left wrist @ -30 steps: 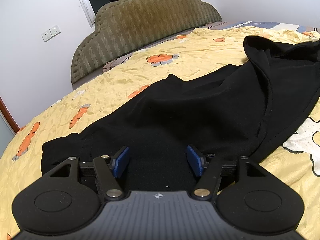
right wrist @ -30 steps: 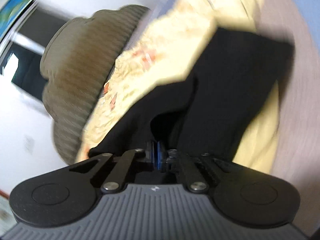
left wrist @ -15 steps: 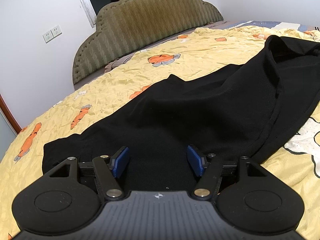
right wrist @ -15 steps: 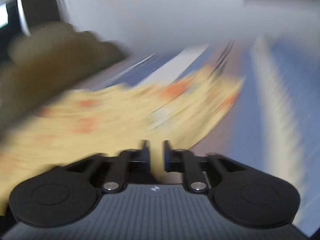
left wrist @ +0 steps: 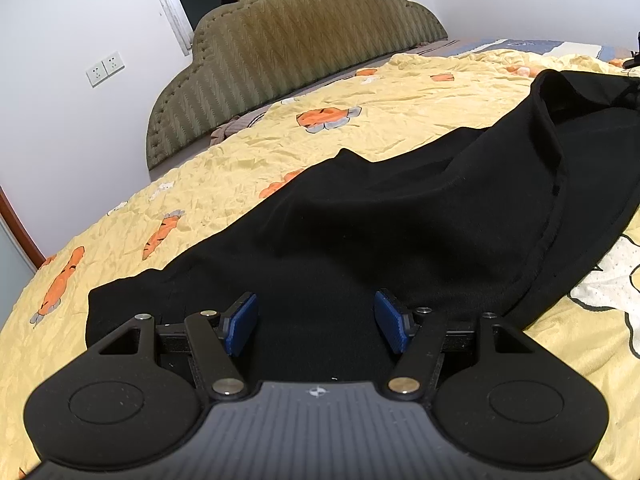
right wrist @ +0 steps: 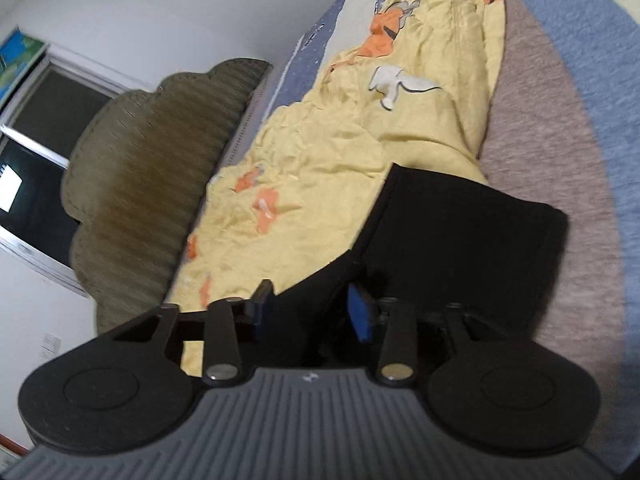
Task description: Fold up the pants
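**Ana:** Jaws first: the left gripper (left wrist: 316, 322) stands wide apart over the black pants (left wrist: 400, 216), pads clear of the cloth, gripping nothing. The right gripper (right wrist: 308, 310) is parted about half as wide, with black cloth lying in the gap. I cannot see either pad pressing on it.

**Ben:** And where are the pants?

**Ana:** One pair, spread flat across the yellow quilt (left wrist: 224, 168) on the bed. From the left wrist the far end is folded over into a raised flap and runs out of frame on the right.

**Ben:** Anything else to count?

**Ana:** One green scalloped headboard (left wrist: 296, 44), one double wall socket (left wrist: 105, 69), several carrot prints on the quilt.

**Ben:** What does the right wrist add?

**Ana:** A squared-off end of the pants (right wrist: 472, 236) lying partly off the quilt on a brown and blue sheet (right wrist: 548, 128), plus a dark window (right wrist: 32, 184). That view is tilted and slightly soft, and the cloth close to the pads is too dark to read.
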{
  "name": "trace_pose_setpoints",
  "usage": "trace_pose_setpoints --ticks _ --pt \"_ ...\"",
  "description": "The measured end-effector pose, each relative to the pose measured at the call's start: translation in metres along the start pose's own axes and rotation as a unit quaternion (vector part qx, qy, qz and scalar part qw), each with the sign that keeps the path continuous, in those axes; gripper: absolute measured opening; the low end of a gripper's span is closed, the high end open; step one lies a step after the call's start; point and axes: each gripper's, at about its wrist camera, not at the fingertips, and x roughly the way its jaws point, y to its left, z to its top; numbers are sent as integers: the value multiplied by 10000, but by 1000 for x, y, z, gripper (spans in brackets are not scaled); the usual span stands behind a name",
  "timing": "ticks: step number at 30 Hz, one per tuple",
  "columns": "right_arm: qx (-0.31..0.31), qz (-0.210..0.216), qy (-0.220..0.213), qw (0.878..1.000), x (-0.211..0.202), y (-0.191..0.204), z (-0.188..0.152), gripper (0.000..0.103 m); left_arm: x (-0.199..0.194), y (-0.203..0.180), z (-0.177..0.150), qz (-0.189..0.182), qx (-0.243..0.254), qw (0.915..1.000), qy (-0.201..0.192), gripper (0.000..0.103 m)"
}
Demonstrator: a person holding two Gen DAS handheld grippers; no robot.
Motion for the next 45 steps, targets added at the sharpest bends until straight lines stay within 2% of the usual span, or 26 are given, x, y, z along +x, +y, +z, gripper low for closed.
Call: trace_pose_setpoints --ticks 3,5,7,11,15,17,20,24,26,28,31,34,36,37,39,41,43,45 --pt "2 10 35 10000 15 4 5 28 0 0 0 4 8 10000 -3 64" --pt "149 -50 135 9998 24 0 7 5 0 0 0 4 4 10000 -3 64" --pt "157 64 135 9998 26 0 7 5 0 0 0 -1 5 10000 1 64" --pt "-823 88 -58 9965 15 41 20 5 0 0 -1 2 19 10000 -2 64" --pt "-1919 313 -733 9782 -18 100 53 4 0 0 -1 14 -7 10000 -6 64" --pt "-2097 489 -973 9717 -41 112 70 4 0 0 -1 3 -50 10000 -20 64" --pt "-1956 348 -979 9752 -60 89 79 4 1 1 -1 -4 -80 10000 -26 64" --pt "-1081 -577 -358 9918 -51 0 70 4 0 1 -1 -28 -15 10000 -30 64" --pt "-527 -854 -89 9949 -44 -42 61 4 0 1 0 -35 -5 10000 -19 64" --pt "-257 -924 20 9954 -41 -63 53 4 0 1 0 -27 18 10000 -17 64" --pt "-403 -774 -85 9962 -46 -52 57 4 -1 0 0 -18 19 10000 -16 64" --pt "-889 4 -500 9948 -69 -12 67 4 -1 -2 0 -4 16 10000 -21 64" --pt "-1304 251 -740 9884 -80 8 69 4 -1 -2 0 0 5 10000 -22 64" --pt "-1388 176 -720 9875 -81 9 68 4 -1 -2 0 -3 0 10000 -21 64" --pt "-1315 -447 -415 9894 -70 -4 66 4 -1 -1 1 -17 -4 10000 -23 64" --pt "-817 -924 -26 9924 -59 -36 61 4 -1 0 1 -37 6 10000 -12 64" --pt "-545 -1100 96 9924 -56 -58 52 4 -1 1 2 -49 25 10000 12 64" --pt "-694 -1205 69 9903 -57 -58 45 4 -3 2 3 -68 6 10000 43 64"
